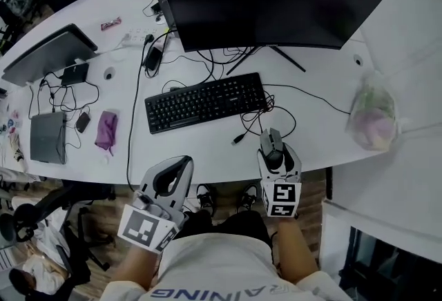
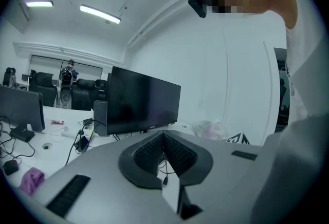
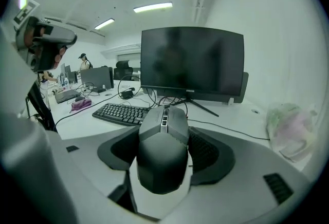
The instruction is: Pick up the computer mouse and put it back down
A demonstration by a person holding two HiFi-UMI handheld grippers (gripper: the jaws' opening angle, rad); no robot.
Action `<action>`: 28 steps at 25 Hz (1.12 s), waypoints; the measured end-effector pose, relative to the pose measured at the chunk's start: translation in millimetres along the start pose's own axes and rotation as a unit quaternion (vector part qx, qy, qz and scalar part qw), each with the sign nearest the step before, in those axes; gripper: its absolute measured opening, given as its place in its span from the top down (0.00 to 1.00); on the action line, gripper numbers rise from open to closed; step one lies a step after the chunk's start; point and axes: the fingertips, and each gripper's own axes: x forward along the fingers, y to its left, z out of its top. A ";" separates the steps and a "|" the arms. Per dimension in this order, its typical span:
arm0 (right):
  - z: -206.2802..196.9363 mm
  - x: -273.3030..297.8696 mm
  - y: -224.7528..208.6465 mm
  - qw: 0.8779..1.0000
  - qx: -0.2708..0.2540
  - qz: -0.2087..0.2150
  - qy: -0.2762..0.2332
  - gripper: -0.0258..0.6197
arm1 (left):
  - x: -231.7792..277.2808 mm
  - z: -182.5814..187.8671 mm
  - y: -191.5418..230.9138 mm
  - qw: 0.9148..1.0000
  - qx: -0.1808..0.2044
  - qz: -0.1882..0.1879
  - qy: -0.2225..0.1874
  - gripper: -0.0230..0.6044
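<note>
**Head view:** the right gripper (image 1: 276,156) holds the computer mouse (image 1: 273,144) over the near right edge of the desk (image 1: 207,148), just near of the keyboard (image 1: 206,101). Its jaws are spread wide, one on each flank of the mouse. The left gripper (image 1: 168,181) sits at the near left, off the desk edge, with nothing in it. Loose cable loops (image 1: 276,115) lie between mouse and keyboard. Whether one is the mouse's own lead can't be traced here, and neither can the clearance under the mouse.

**Left gripper view:** its jaws are closed pad to pad and empty. The monitor (image 2: 144,107) is far behind them. No mouse shows in this view, so it adds nothing on the grip.

**Right gripper view:** this is the only view that shows the contact. The ribbed pads (image 3: 205,152) bear on the mouse's waist, with the tail toward the camera and the wheel end pointing far, toward the monitor. The mouse looks clear of the desk. A plastic bag (image 3: 293,130) lies at the right.

**Handling, as judged:**
- The mouse is a light, rigid plastic shell, not fragile.
- The flanks are smooth and curved, so a grip high on the dome could let it squirt out.
- Best hold is low across the narrow waist, square to the long axis.
- A lead would tug at the nose, so set the mouse down flat and with slack.
</note>
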 end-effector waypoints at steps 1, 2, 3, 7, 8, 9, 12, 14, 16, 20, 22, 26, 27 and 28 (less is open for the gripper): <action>8.1 -5.2 -1.1 1.000 -0.002 0.000 -0.009 0.49 | -1.1 5.6 1.5 1.000 0.002 0.002 -0.007 0.95; 16.0 -10.2 -2.6 1.000 -0.004 -0.001 -0.018 0.49 | -1.8 11.0 2.5 1.000 0.005 0.004 -0.014 0.95; 23.6 -14.9 -4.4 1.000 -0.007 -0.001 -0.026 0.49 | -2.2 16.0 3.0 1.000 0.008 0.006 -0.021 0.95; 49.8 -32.5 -10.6 0.998 -0.022 -0.003 -0.055 0.49 | -3.8 30.9 -0.9 0.999 0.009 0.009 -0.043 0.95; 55.7 -36.7 -12.4 0.998 -0.024 -0.004 -0.061 0.49 | -4.2 33.6 -3.6 0.999 0.009 0.008 -0.046 0.95; 61.7 -40.6 -14.8 0.997 -0.025 -0.005 -0.068 0.49 | -4.5 36.2 -6.4 0.999 0.009 0.007 -0.050 0.95; 82.1 -53.1 -22.3 0.995 -0.027 -0.008 -0.091 0.49 | -6.8 46.3 -12.6 0.998 0.011 0.007 -0.064 0.95; 96.5 -63.3 -26.6 0.994 -0.031 -0.009 -0.107 0.49 | -9.2 54.6 -16.0 0.997 0.012 0.007 -0.075 0.95; 110.3 -73.3 -32.1 0.992 -0.038 -0.010 -0.121 0.49 | -10.5 62.8 -20.5 0.996 0.014 0.007 -0.086 0.95; 133.4 -91.2 -47.8 0.988 -0.043 -0.020 -0.147 0.49 | -11.7 76.3 -31.3 0.994 0.020 0.004 -0.106 0.95; 143.8 -101.1 -55.0 0.986 -0.041 -0.024 -0.159 0.49 | -13.3 81.1 -36.3 0.993 0.022 0.001 -0.114 0.95; 166.3 -119.4 -67.1 0.981 -0.040 -0.029 -0.185 0.49 | -14.8 89.9 -42.8 0.992 0.025 0.000 -0.128 0.95; 171.8 -123.6 -69.4 0.980 -0.040 -0.029 -0.191 0.49 | -14.5 92.0 -44.0 0.991 0.026 0.000 -0.130 0.95; 177.2 -127.9 -71.3 0.979 -0.039 -0.030 -0.198 0.49 | -14.2 94.0 -45.0 0.991 0.027 -0.001 -0.133 0.95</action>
